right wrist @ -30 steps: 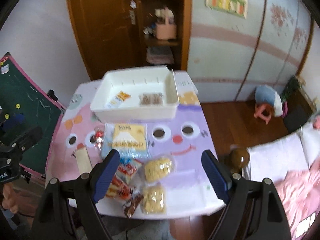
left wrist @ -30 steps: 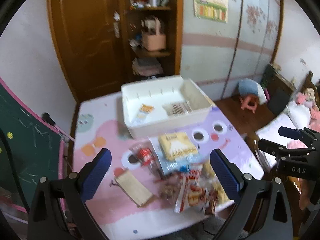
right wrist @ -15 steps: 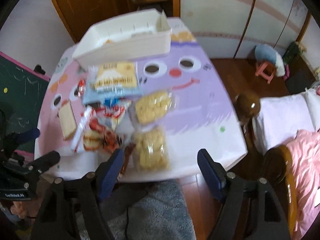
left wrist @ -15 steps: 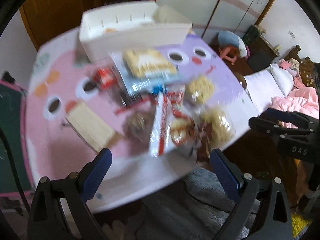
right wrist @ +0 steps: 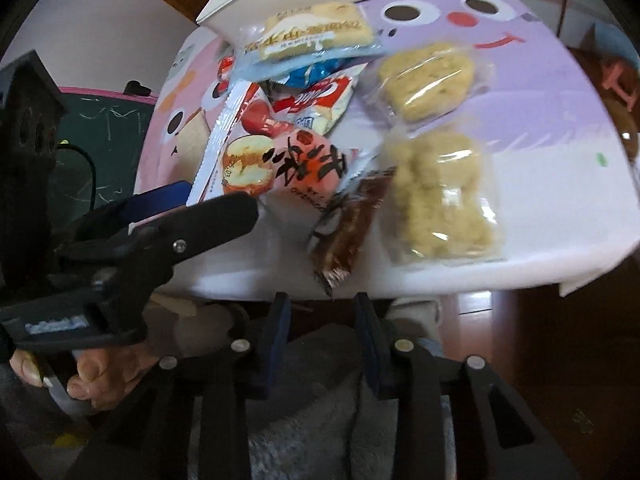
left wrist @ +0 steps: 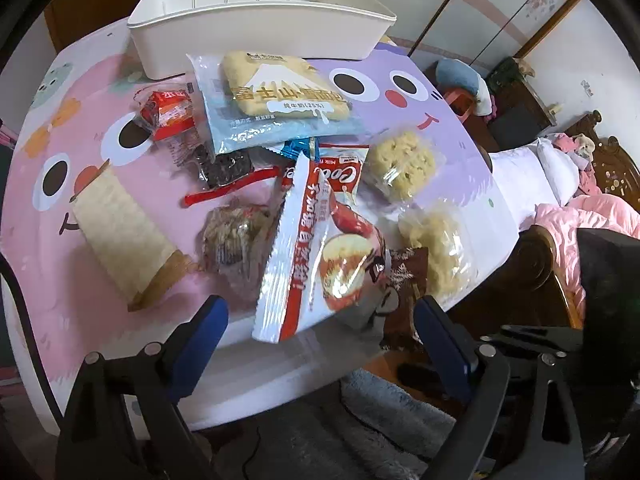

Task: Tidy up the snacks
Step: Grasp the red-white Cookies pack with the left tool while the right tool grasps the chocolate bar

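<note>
A pile of snack packets lies on the cartoon-print table (left wrist: 80,80). It holds a large blue bread packet (left wrist: 276,100), a red-and-white packet (left wrist: 316,252), a brown packet (right wrist: 348,228), two clear bags of yellow puffs (right wrist: 440,196) and a wafer packet (left wrist: 120,236). A white bin (left wrist: 256,28) stands behind them. My left gripper (left wrist: 320,344) is open at the table's near edge, in front of the red-and-white packet. My right gripper (right wrist: 320,336) has its jaws narrowed but apart, empty, just below the brown packet.
A green chalkboard (right wrist: 104,144) stands left of the table. A bed with pink bedding (left wrist: 580,216) and a dark wooden chair (left wrist: 540,264) are on the right. A grey rug (left wrist: 360,432) lies below the table edge.
Both grippers have dropped and moved in close to the table's near edge. The right gripper's jaws have narrowed from wide open. The snacks have not moved.
</note>
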`<act>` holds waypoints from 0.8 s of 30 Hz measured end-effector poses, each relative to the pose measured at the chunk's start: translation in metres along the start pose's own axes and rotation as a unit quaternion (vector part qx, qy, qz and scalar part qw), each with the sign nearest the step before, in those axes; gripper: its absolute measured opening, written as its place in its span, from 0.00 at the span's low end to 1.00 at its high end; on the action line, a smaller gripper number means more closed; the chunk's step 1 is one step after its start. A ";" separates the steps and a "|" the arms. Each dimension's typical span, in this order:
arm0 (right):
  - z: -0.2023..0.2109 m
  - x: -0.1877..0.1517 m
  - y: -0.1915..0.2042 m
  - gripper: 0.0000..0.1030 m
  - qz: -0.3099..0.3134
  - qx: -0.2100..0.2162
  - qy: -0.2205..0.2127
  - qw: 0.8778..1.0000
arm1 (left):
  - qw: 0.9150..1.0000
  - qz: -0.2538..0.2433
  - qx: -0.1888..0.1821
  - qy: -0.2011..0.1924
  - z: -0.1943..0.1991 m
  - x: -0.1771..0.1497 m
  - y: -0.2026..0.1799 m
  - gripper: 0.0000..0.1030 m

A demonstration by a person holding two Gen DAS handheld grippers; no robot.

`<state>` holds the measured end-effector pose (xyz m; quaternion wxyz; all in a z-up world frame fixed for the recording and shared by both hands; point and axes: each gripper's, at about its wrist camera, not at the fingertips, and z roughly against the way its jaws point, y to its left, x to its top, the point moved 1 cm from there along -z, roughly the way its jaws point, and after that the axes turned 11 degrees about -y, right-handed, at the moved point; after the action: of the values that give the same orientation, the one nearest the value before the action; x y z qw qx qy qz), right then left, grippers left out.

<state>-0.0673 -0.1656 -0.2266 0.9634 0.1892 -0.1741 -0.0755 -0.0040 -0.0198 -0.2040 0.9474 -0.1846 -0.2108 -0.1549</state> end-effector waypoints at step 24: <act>-0.013 0.049 -0.024 0.13 0.045 -0.032 -0.046 0.997 | 0.996 0.068 -0.028 0.052 -0.057 0.018 -0.006 0.59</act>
<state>-0.0186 -0.1941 -0.2320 0.9623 0.1467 -0.2242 -0.0464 0.0289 -0.0524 -0.2417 0.9598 -0.2168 -0.1436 -0.1057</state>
